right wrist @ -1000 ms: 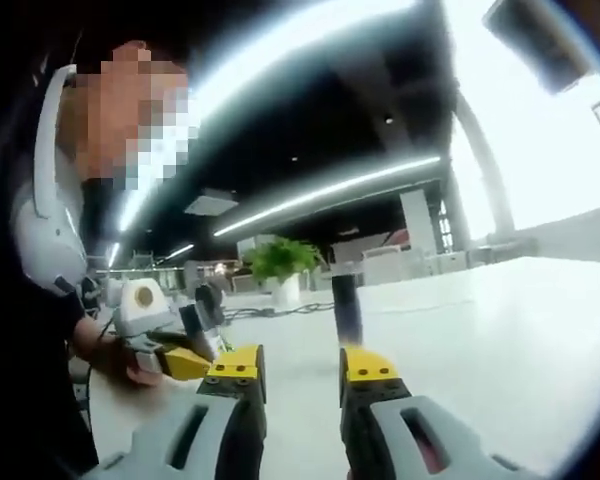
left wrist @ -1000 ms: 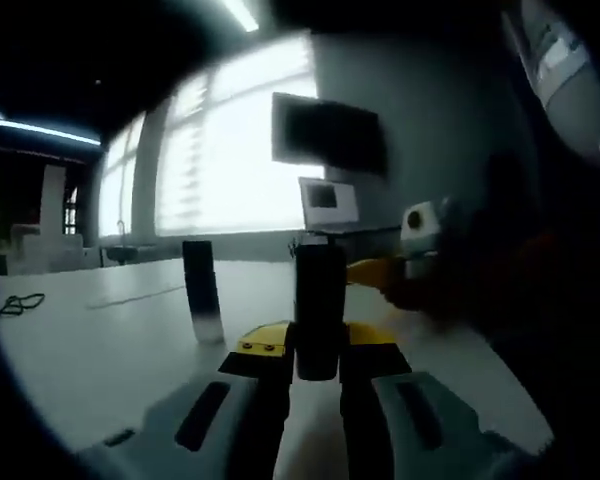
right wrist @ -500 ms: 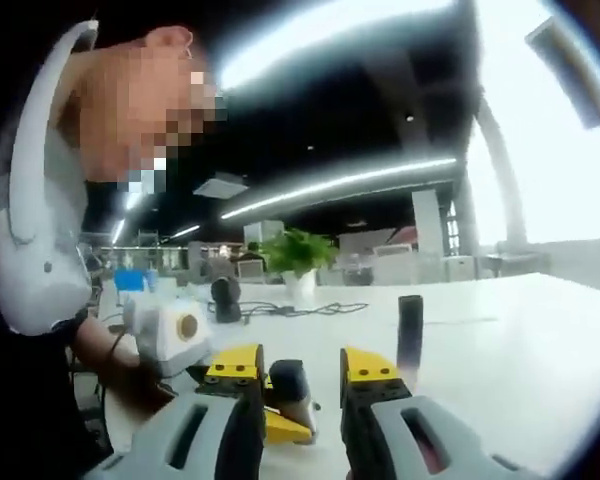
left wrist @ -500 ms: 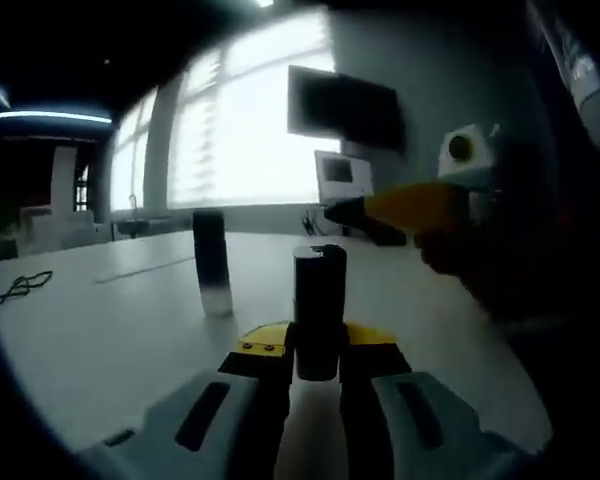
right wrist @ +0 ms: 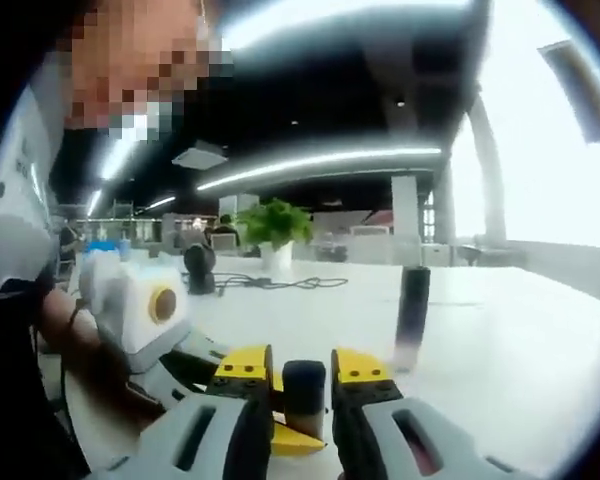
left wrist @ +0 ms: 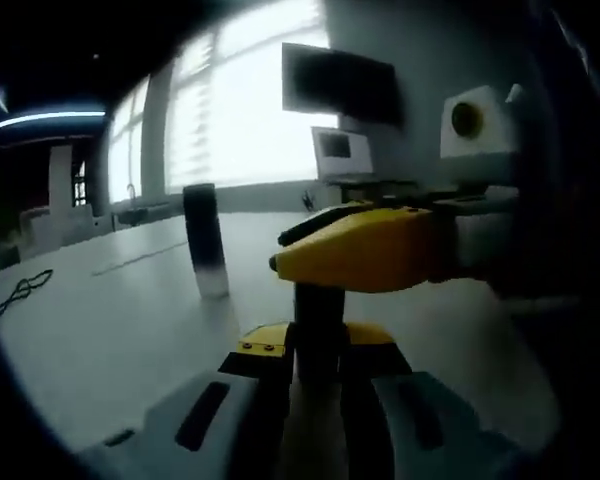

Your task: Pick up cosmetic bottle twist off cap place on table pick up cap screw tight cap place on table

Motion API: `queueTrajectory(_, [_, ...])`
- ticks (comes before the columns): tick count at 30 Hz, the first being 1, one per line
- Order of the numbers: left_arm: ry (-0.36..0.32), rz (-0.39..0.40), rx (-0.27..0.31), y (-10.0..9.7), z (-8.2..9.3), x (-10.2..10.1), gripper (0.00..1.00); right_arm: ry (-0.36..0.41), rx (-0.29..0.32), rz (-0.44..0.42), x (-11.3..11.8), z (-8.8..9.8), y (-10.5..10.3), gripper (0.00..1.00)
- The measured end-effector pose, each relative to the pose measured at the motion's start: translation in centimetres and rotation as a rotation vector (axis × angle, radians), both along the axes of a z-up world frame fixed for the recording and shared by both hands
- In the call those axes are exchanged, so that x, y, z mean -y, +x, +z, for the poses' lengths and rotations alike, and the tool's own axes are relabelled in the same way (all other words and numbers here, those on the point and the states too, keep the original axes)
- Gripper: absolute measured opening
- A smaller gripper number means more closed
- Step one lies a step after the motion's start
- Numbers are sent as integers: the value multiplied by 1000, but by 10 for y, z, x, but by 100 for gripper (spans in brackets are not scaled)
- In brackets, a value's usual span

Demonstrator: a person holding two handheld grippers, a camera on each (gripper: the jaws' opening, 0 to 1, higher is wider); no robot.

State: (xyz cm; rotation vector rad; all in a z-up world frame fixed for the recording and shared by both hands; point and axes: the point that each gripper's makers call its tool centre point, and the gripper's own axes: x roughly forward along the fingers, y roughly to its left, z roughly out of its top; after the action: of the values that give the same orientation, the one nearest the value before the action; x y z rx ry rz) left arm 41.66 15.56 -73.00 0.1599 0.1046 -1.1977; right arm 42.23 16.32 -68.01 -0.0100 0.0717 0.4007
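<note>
A big white worktop (left wrist: 100, 330) fills the room. A thin black cord (left wrist: 15, 293) lies on it at the far left. A dark screen (left wrist: 340, 83) hangs on the far wall, with a small monitor (left wrist: 335, 150) under it and bright windows (left wrist: 240, 110) beside it. A green plant (right wrist: 275, 222) in a white pot stands far off, with a round black thing (right wrist: 199, 268) and loose cables (right wrist: 280, 283) near it.

Left tool (left wrist: 316, 345) clamps dark bottle (left wrist: 318, 330); right tool (left wrist: 355, 250) over its top; second bottle (left wrist: 205, 252) upright on table (left wrist: 100, 320).
</note>
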Motion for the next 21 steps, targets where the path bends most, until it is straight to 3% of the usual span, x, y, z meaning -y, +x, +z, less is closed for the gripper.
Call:
queueTrajectory(12, [5,11,9,2,-3,0,9,-46,17,-2,-4,-5,8,14])
queueTrajectory(14, [56,-17,36,-2,-10,0,9,-41,16,-7,-4,-5,8,14])
queueTrajectory(19, [83,-8,18,-4,-16,-1,10,-51,2,-15,-6,-11,12,12])
queueTrajectory(21, [52,-5,10,-5,-12,0,11,-37,-1,-19,-6,-10,13,12])
